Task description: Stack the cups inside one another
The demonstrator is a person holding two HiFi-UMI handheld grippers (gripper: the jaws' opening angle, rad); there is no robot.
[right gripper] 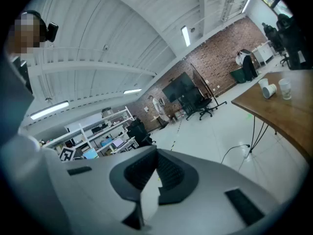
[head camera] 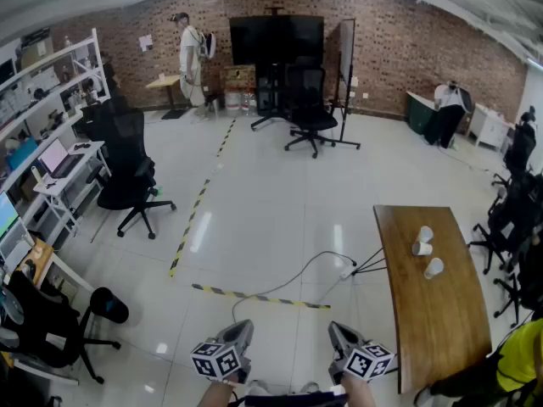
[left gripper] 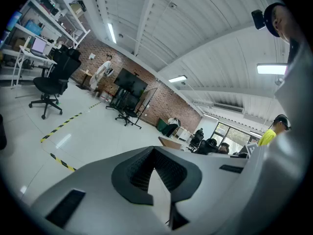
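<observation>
Three white paper cups stand apart on a long wooden table [head camera: 428, 320] at the right: one at the far end [head camera: 425, 234], one lying beside it [head camera: 422, 248], one nearer [head camera: 433, 268]. The right gripper view shows them far off [right gripper: 270, 89] on the same table [right gripper: 279, 115]. My left gripper [head camera: 241, 327] and right gripper [head camera: 338, 331] hang side by side at the bottom of the head view, over the floor and well short of the table. Both are shut and empty; the left gripper's pads [left gripper: 146, 173] and the right gripper's pads [right gripper: 168, 173] meet with nothing between them.
A cable [head camera: 297, 278] runs over the floor to the table's legs, past yellow-black tape [head camera: 254, 297]. Office chairs stand at left [head camera: 127, 176], at the back [head camera: 307, 108] and right of the table [head camera: 509, 219]. A person in yellow [head camera: 517, 359] is near the table's near end. Desks and shelves line the left wall.
</observation>
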